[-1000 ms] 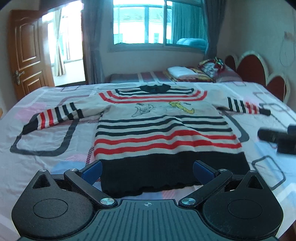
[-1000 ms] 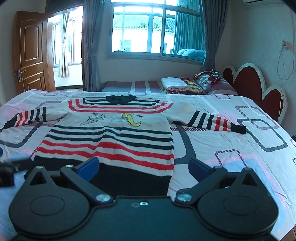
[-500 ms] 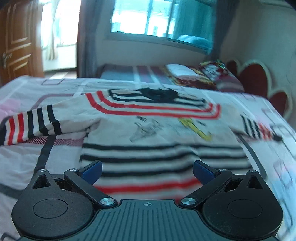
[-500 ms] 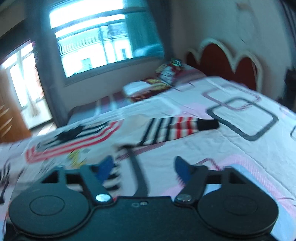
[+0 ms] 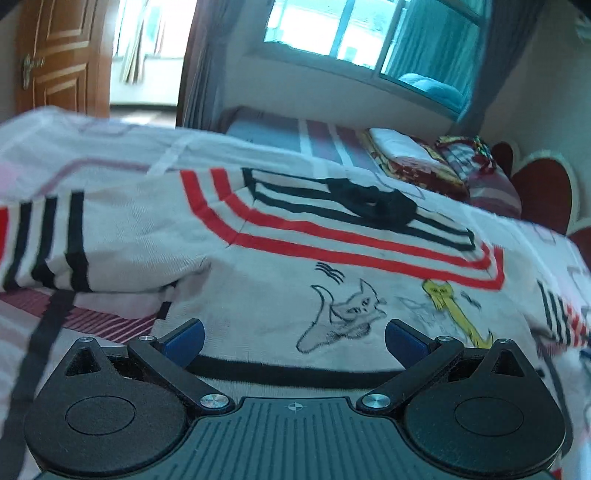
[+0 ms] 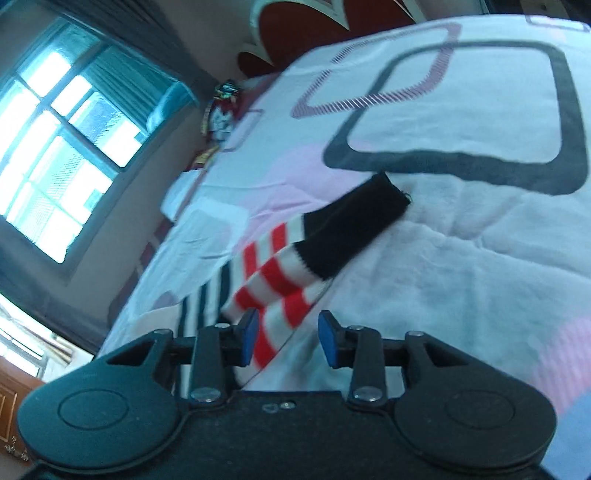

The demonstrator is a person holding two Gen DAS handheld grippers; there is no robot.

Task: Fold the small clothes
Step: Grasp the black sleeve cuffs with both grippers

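A small cream sweater with red and black stripes and a cat drawing lies flat on the bed, its black collar at the far side. My left gripper is open and empty, low over the chest of the sweater. Its left sleeve stretches out to the left. In the right wrist view the right sleeve ends in a black cuff. My right gripper is tilted, partly open, with the striped sleeve lying between its blue pads. The pads are apart from the cloth.
The bed cover is white with grey and pink square outlines. Folded bedding and pillows lie at the head by the red headboard. A window and a wooden door are behind.
The left gripper has moved forward from the hem to the chest of the sweater. The right gripper has swung right, tilted, narrowed its jaws and come over the right sleeve near the cuff.
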